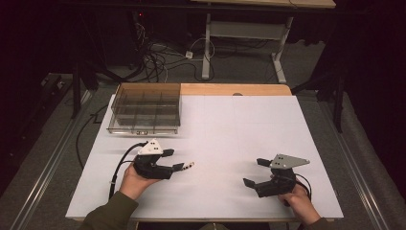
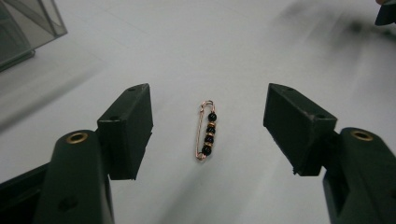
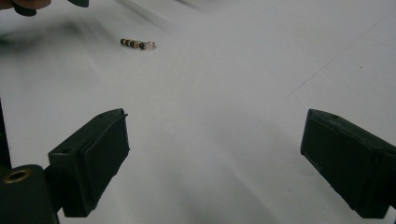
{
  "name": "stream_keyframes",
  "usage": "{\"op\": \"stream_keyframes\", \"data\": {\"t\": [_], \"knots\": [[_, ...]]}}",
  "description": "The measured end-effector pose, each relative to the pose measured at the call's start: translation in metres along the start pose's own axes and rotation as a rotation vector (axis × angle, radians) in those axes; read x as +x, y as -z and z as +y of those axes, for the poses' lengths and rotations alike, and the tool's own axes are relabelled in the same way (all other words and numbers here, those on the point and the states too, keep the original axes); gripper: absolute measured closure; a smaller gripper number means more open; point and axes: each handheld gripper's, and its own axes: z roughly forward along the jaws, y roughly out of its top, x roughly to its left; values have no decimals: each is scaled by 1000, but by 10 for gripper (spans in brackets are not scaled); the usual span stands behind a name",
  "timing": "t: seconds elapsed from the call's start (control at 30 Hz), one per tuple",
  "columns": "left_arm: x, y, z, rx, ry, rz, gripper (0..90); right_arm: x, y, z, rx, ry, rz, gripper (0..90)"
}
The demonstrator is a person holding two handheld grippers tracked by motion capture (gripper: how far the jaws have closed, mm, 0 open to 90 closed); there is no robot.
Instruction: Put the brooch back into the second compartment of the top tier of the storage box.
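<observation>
Beaded safety pin (image 2: 206,131) lies flat on the table (image 1: 230,124) between our wide-open left gripper (image 2: 208,126); we judge it light, thin, slippery, best pinched across its beaded middle.

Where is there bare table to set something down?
Most of the white table is bare: the wide middle between the left gripper and right gripper, and right of the clear divided box. Crowded: around the beaded safety pin near the left gripper.

No readable text or labels anywhere
</observation>
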Motion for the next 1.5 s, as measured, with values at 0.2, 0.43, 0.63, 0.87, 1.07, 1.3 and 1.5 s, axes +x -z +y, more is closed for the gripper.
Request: {"op": "stream_keyframes", "data": {"t": [0.2,0.43,0.63,0.87,1.07,1.3,1.5], "knots": [[-2,-6,1,9,-9,-10,356,1,0,-1,3,1,-1,85],[-1,-14,1,14,-11,-30,433,1,0,-2,6,0,-8,85],[-1,-20,2,22,-9,-35,488,1,1,-3,7,-4,-5,85],[0,-25,0,57,-13,-29,560,2,0,-3,12,-1,-7,85],[1,-28,0,66,-10,-37,601,1,1,-4,10,-3,-7,85],[1,-33,0,96,-25,-37,675,1,1,-4,12,-4,-8,85],[1,-35,1,99,-27,-44,725,1,1,-5,12,-6,-8,85]]}}
